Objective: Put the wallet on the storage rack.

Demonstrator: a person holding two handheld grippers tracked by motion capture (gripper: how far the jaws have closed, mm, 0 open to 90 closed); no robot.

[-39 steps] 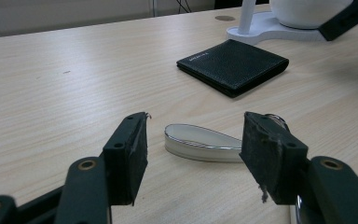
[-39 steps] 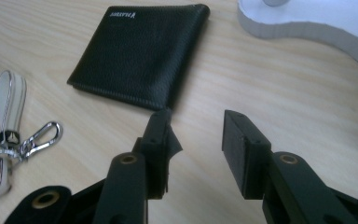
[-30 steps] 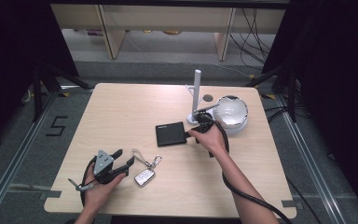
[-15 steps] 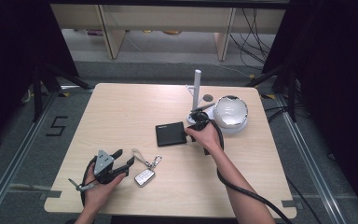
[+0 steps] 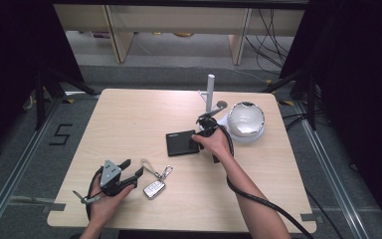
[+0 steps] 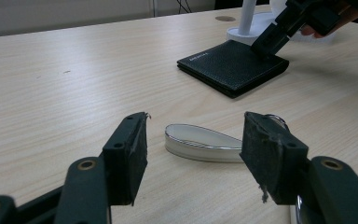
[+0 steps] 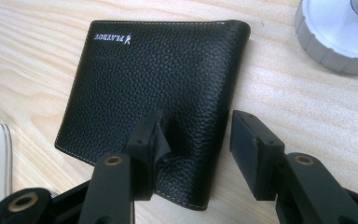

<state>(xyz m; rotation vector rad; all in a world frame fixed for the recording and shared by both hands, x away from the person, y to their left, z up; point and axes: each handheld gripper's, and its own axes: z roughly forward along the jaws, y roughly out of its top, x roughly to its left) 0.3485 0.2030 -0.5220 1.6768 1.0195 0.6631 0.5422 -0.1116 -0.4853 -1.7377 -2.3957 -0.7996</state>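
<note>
Nearest the person, the left gripper [image 5: 129,175] rests low on the pale wooden table [image 5: 129,124] with its jaws wide apart and nothing between them, just beside a silver key fob on a looped strap [image 5: 154,187]. Farther out, the right gripper [image 7: 196,140] straddles the folded edge of the black grained-leather wallet [image 7: 163,84] lying flat mid-table, one jaw pressing its cover, the other off the edge, not yet closed. Beyond stand a white post on a round base [image 5: 210,92] and a white bowl [image 5: 246,119].

key fob [image 6: 303,212] cut off at bottom edge, wallet [image 7: 158,100] lettering blurred
</note>
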